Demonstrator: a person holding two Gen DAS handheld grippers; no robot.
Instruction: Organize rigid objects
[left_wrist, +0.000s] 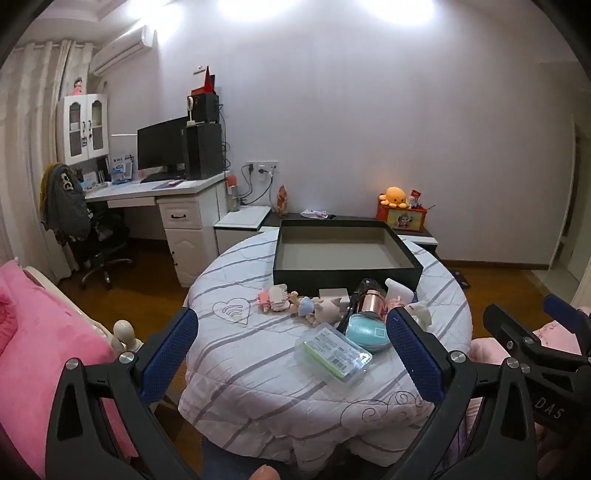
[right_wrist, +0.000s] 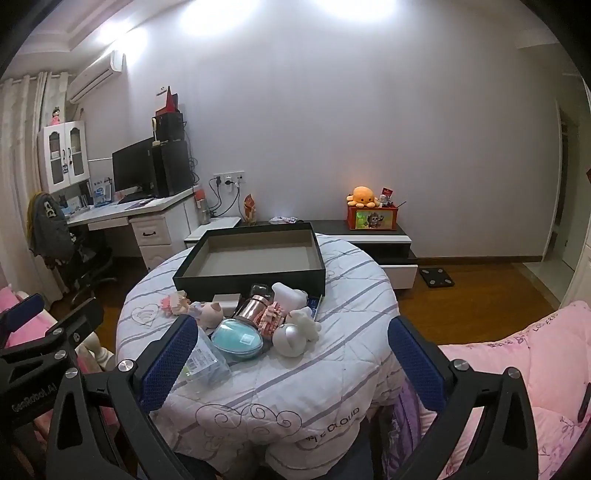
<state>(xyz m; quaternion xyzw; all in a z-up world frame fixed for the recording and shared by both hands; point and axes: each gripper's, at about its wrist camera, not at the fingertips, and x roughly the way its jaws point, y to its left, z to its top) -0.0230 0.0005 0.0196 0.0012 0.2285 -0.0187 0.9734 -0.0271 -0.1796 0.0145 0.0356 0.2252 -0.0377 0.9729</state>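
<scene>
Both tools, left tool (left_wrist: 291, 354) and right tool (right_wrist: 291, 358), hover wide apart and empty before the quilt-covered table (left_wrist: 258, 376). The clear plastic case (left_wrist: 334, 350) lies flat just ahead of the left tool, long axis slanting right. The teal egg (right_wrist: 238, 338), copper bottle (right_wrist: 255, 304) and soft toys crowd it; the empty black box (left_wrist: 343, 271) waits beyond.

1. A home bedroom: pink bedding (left_wrist: 44, 332) at the left, a pink quilt (right_wrist: 517, 354) at the right.
2. Study corner: white desk (left_wrist: 166, 190) with monitor (left_wrist: 160, 147), office chair (left_wrist: 99, 240), curtains (left_wrist: 29, 110).
3. Wall air conditioner (left_wrist: 122, 53); low cabinet (right_wrist: 373, 236) bearing an orange plush octopus (right_wrist: 362, 196).
</scene>
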